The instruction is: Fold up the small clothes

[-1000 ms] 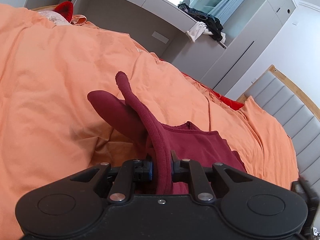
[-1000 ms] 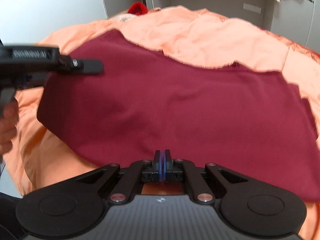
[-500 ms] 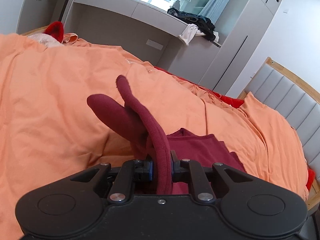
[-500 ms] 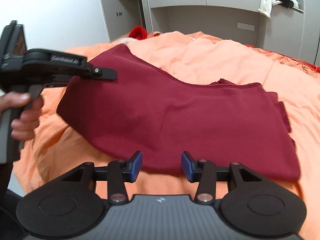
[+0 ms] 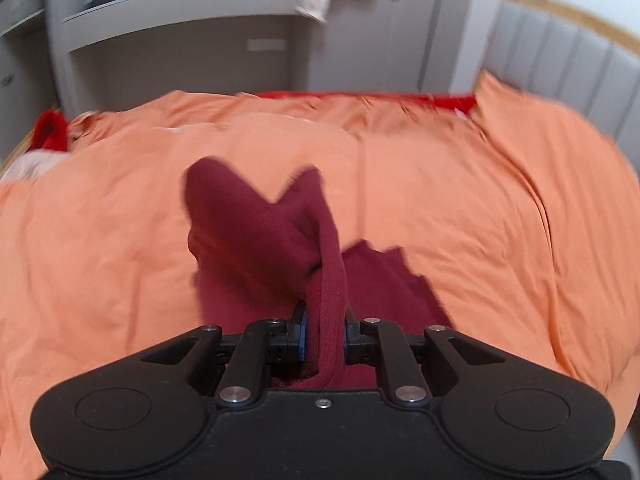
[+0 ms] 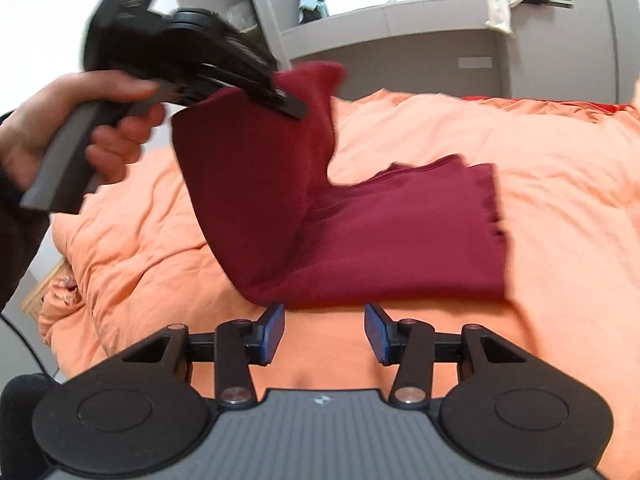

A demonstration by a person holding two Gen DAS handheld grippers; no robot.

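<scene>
A dark red garment lies on the orange bedcover. My left gripper is shut on a bunched edge of the dark red garment. In the right wrist view the left gripper holds that edge lifted high at the left, so the cloth hangs in a fold while the rest lies flat. My right gripper is open and empty, just in front of the garment's near edge.
A grey desk and shelf unit with clothes on top stands past the bed. A padded headboard is at the right. Red items lie at the bed's far left.
My right gripper opened, let go of the garment's near edge and drew back. My left gripper lifted its edge higher and carried it over toward the right.
</scene>
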